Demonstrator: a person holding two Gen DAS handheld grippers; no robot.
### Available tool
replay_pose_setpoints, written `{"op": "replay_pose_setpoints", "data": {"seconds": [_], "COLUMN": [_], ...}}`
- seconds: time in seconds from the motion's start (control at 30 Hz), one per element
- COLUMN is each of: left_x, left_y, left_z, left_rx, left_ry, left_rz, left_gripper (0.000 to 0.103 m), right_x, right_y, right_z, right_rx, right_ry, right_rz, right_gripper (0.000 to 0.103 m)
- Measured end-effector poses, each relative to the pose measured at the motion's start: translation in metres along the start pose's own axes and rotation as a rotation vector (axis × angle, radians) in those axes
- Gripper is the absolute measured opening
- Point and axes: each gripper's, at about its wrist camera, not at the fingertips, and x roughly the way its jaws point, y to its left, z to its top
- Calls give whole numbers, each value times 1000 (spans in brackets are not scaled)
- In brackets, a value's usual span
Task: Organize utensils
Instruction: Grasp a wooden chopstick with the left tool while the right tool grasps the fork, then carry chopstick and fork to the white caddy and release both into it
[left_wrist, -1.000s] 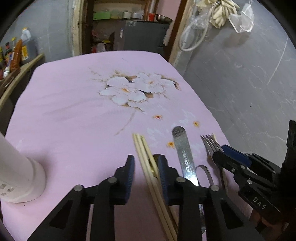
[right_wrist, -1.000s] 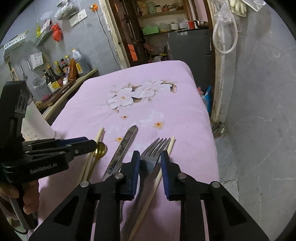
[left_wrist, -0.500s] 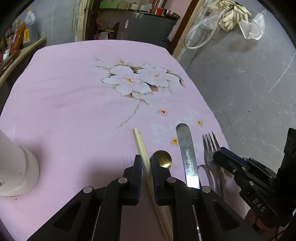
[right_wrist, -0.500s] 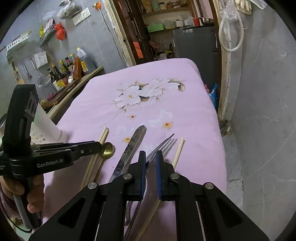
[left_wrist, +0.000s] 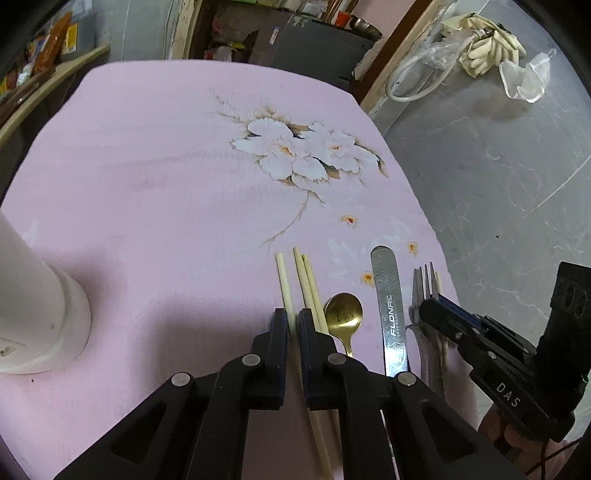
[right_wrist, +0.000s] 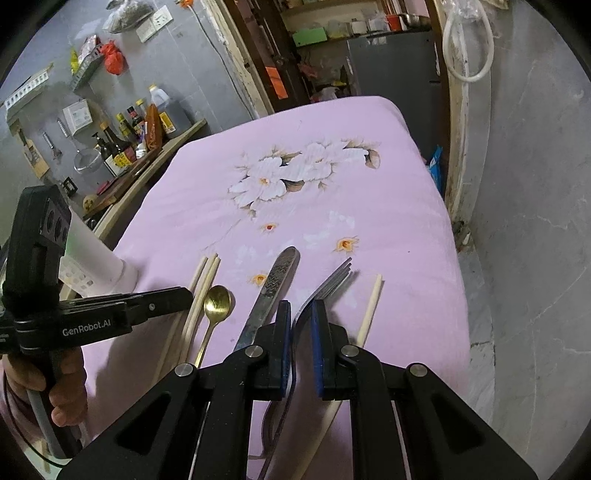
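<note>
The steel knife (left_wrist: 388, 306) carries the stamped word "FLONAL" along its handle, read lengthwise; the right gripper's (right_wrist: 298, 314) body, seen from the left wrist camera, is lettered "DAS", and the left gripper's (left_wrist: 293, 321) side, seen from the right wrist camera, reads "GenRobot.AI". All the utensils lie on a pink cloth printed with white flowers (left_wrist: 303, 155), their long axes running away from the grippers toward the far edge. The left gripper's jaws have just been closing and now pinch a single pale chopstick (left_wrist: 284, 284), whose blunt end points straight ahead beyond the fingertips. Just to the right of that gripper lie two more chopsticks (left_wrist: 308, 280) side by side, then a gold spoon (left_wrist: 343, 314) with its bowl ahead and handle trailing back, then the knife. The right gripper's jaws are nearly together, gripping a fork (right_wrist: 332, 278) turned on edge, tines pointing ahead and slightly right. A lone chopstick (right_wrist: 371, 306) lies just right of this gripper, parallel to the fork. A white cylindrical holder (left_wrist: 33, 306) stands well to the left of the left gripper.
</note>
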Motion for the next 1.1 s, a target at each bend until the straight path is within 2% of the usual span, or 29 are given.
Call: {"op": "replay_pose_setpoints", "data": {"seconds": [0.23, 0.4, 0.5, 0.67, 0.83, 1.1], "left_x": [7, 8, 8, 5, -31, -110], "left_y": [0, -9, -14, -17, -13, -9], "left_z": [10, 11, 12, 10, 8, 3], "left_rx": [21, 80, 117, 129, 88, 117], "left_ry": [77, 97, 100, 81, -28, -256], "left_rz": [-20, 23, 46, 60, 0, -48], "left_gripper": [8, 8, 9, 7, 7, 5], "right_x": [11, 19, 20, 5, -25, -79], "right_y": [-4, -8, -11, -5, 11, 53], "right_z": [11, 15, 15, 13, 11, 15], "right_rx": [49, 105, 149, 179, 169, 135], "right_ry": [87, 125, 115, 39, -78, -260], "right_rz": [-16, -7, 5, 38, 75, 96], "right_gripper": [10, 11, 6, 5, 3, 3]}}
